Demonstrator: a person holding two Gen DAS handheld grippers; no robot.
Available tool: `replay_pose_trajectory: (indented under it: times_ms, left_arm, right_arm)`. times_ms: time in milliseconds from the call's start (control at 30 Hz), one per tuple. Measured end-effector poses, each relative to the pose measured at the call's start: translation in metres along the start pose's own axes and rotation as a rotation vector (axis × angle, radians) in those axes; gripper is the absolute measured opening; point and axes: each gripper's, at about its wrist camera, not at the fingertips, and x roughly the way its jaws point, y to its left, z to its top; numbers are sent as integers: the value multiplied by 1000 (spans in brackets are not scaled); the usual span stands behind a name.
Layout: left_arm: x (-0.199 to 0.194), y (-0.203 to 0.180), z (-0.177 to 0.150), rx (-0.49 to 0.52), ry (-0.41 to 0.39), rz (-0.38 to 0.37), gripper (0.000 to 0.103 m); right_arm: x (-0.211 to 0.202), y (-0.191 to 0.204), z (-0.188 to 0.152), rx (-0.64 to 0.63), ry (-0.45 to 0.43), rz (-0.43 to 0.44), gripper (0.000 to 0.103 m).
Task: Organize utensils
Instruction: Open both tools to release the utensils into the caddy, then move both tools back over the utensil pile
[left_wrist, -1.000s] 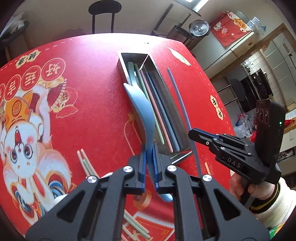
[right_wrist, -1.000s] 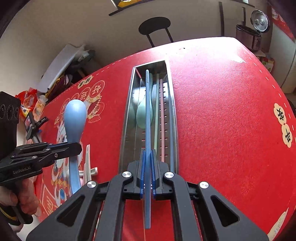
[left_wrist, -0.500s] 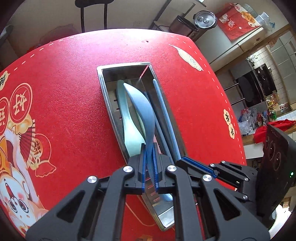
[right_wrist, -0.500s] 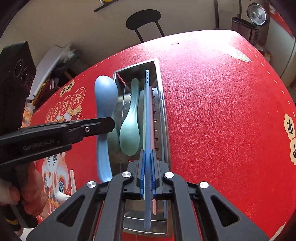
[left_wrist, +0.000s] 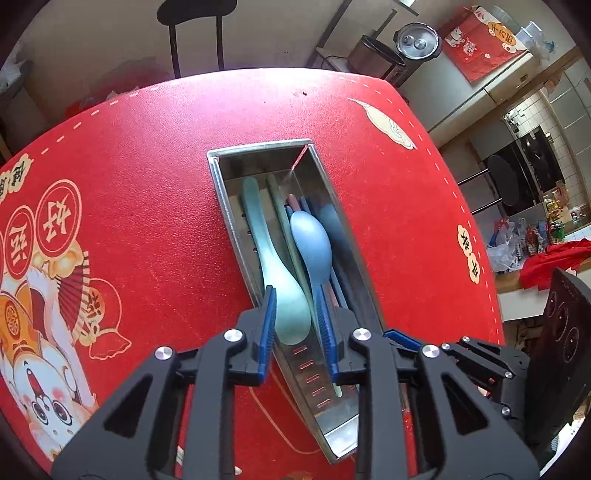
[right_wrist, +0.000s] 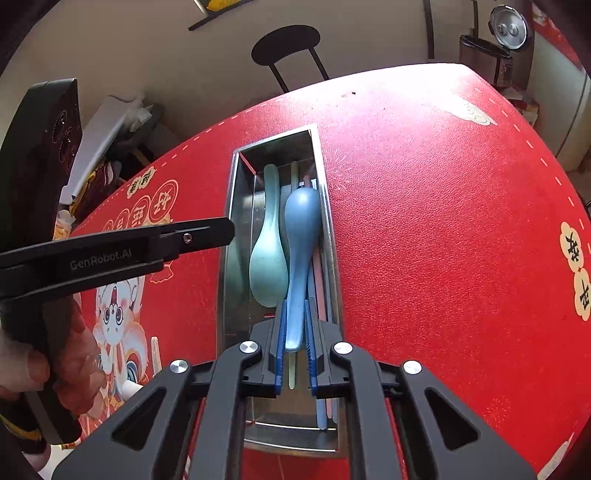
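A steel tray (left_wrist: 221, 192) (right_wrist: 231, 206) lies lengthwise on the red cloth. In it are a green spoon (left_wrist: 277, 288) (right_wrist: 267, 266), a blue spoon (left_wrist: 310, 240) (right_wrist: 301, 229) and several chopsticks. My left gripper (left_wrist: 295, 325) hangs over the tray's near half, jaws opening. The blue spoon lies free below it, its handle by the right pad. My right gripper (right_wrist: 295, 343) is over the tray's near end, jaws opening too. The blue spoon's handle end shows in the gap, untouched. A blue chopstick (right_wrist: 320, 406) rests in the tray beside a pink chopstick (right_wrist: 319, 280).
The red tablecloth (left_wrist: 147, 184) carries a cartoon print on the left. Loose chopsticks (right_wrist: 155, 354) lie on it left of the tray. A hand (right_wrist: 55, 365) holds the left gripper's handle. A black chair (right_wrist: 286, 40) and a rice cooker (left_wrist: 417, 40) stand beyond the table.
The left gripper carried the blue spoon over the tray, then parted its jaws and the spoon dropped in. The right gripper let the blue chopstick fall into the tray.
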Motion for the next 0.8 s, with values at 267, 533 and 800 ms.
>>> replay_pose_trajectory:
  times_ms: [267,533,800]
  left_arm:
    - [-65,11,-21,18,-114,43,76]
    - [-122,31,-78,34,-170,96,97]
    - [-144,69,-159,-57,-216,176,97]
  right_arm:
    - [-42,4,-21,-29,-85,-41,59]
    - [-58,19,-55,-67,-100,-13,72]
    - [-48,54,-102,-186,-67,39,76]
